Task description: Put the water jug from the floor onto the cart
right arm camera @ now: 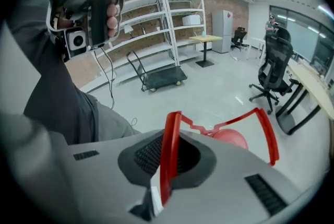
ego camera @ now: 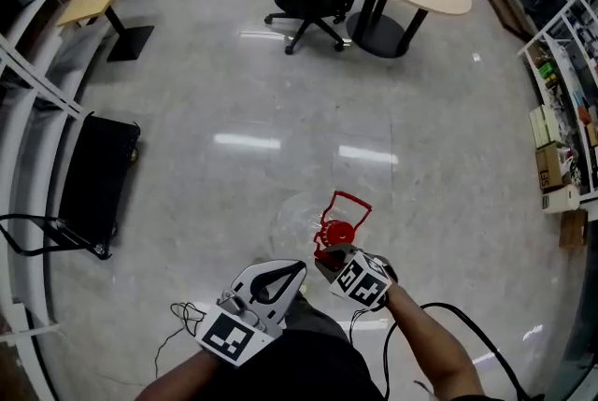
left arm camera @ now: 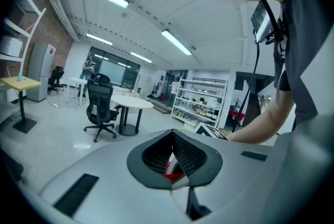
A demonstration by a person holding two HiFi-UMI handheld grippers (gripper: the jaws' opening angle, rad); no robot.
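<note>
Got my right claw (ego camera: pixel 323 260) clamped on the red handle (right arm camera: pixel 169 145) of the jug (ego camera: pixel 337 229), left claw (ego camera: pixel 297 270) closed just beside it, cart (ego camera: pixel 95 177) well away.

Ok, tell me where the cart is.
In the head view the cart stands at far left, right beside the white shelving.

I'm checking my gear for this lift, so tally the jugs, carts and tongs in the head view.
Jug: 1
Cart: 1
Tongs: 2 (left tongs, right tongs)
Total: 4
</note>
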